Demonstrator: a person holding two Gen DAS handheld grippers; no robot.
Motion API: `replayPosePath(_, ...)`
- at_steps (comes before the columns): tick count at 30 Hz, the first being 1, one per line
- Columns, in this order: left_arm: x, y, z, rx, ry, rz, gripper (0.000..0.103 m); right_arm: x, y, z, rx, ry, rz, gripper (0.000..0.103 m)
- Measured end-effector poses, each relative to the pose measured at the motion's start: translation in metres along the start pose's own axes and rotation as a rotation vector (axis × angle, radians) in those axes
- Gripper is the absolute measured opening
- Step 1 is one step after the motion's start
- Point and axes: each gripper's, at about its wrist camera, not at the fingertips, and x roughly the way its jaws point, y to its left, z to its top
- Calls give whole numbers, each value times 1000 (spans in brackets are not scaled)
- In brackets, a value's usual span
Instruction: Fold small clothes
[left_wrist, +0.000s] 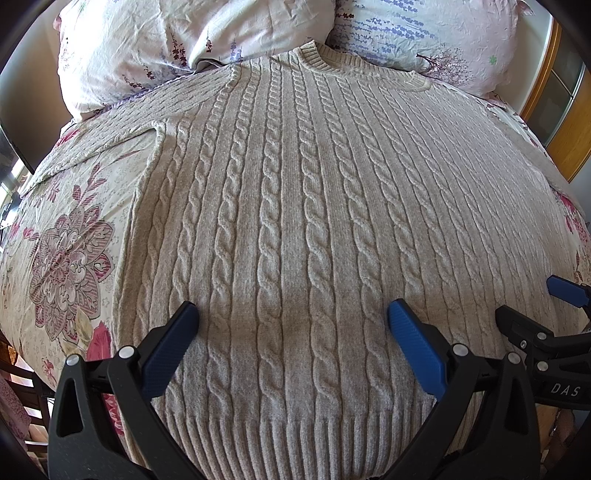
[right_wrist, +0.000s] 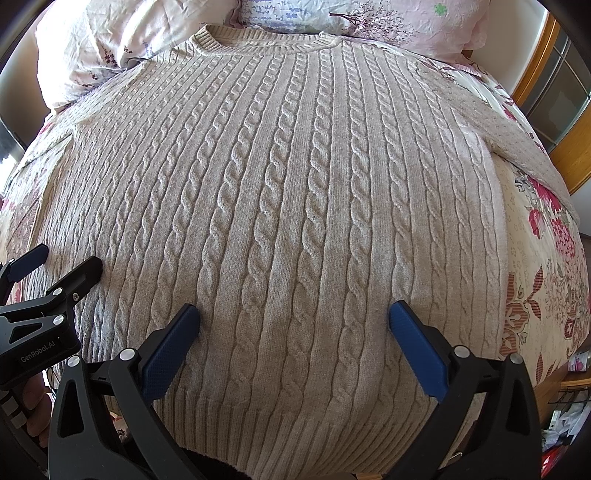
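Both grippers, left gripper (left_wrist: 293, 314) and right gripper (right_wrist: 294, 314), gape above the sweater (left_wrist: 295, 221), its sleeve ends cut off.

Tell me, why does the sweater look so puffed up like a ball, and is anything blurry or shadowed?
Left wrist view: the fisheye lens bulges the flat sweater and darkens the corners; the knit is sharp, with a soft shadow between the open left gripper. Right wrist view: same bulge, daylight even, faint shadow ahead of the open right gripper.
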Motion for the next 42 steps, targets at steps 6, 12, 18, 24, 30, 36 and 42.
replayPosePath(6, 0, 0, 0, 1, 3, -1, 101, 1, -1, 3, -7, 5, 3, 102)
replayPosePath(12, 0, 1, 1, 5, 4, -3, 101, 2, 0, 4, -15, 4, 11, 102)
replayPosePath(18, 4, 0, 6, 8, 6, -10, 101, 2, -1, 6, -23, 5, 31, 102)
replayPosePath(24, 2, 9, 10, -28, -13, -52, 101, -9, -54, 26, 165, -65, 159, 102)
replayPosePath(30, -3, 25, 19, -121, -59, -121, 101, -14, -190, 47, 602, -178, 297, 91)
replayPosePath(36, -16, 33, 26, -221, -210, -150, 101, 3, -300, 42, 1025, -268, 376, 71)
replayPosePath(42, -13, 31, 36, -250, -226, -232, 101, 27, -333, 37, 1193, -252, 402, 48)
